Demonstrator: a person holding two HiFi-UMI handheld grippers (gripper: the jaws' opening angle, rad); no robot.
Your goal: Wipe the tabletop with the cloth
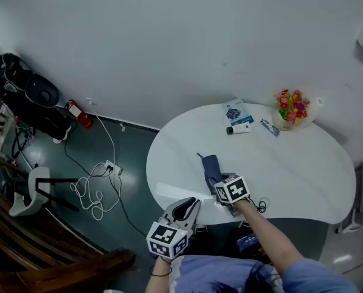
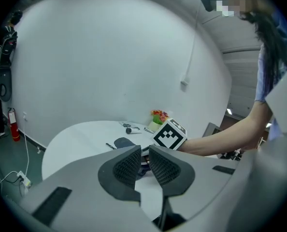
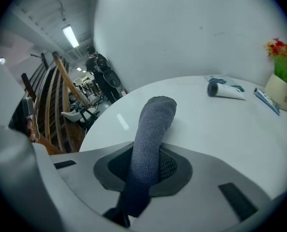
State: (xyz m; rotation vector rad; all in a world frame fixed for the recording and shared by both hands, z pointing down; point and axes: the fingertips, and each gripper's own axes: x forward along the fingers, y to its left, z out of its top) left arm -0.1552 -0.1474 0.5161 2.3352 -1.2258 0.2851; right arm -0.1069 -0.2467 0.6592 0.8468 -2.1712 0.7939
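Note:
A dark blue-grey cloth (image 1: 211,166) lies stretched on the white oval tabletop (image 1: 291,163) near its front edge. My right gripper (image 1: 223,185) is shut on the cloth's near end; in the right gripper view the cloth (image 3: 150,139) runs out between the jaws and rests on the table. My left gripper (image 1: 184,211) hangs below the table's front edge, off the surface, jaws nearly together with nothing between them. In the left gripper view the left gripper (image 2: 142,166) points at the cloth (image 2: 124,142) and the right gripper's marker cube (image 2: 170,134).
At the table's back stand a flower pot (image 1: 291,110), a booklet (image 1: 236,112), a tube (image 1: 239,129) and a small packet (image 1: 269,127). On the floor to the left lie a white cable with a power strip (image 1: 99,185), a stool (image 1: 32,191) and dark equipment (image 1: 29,99).

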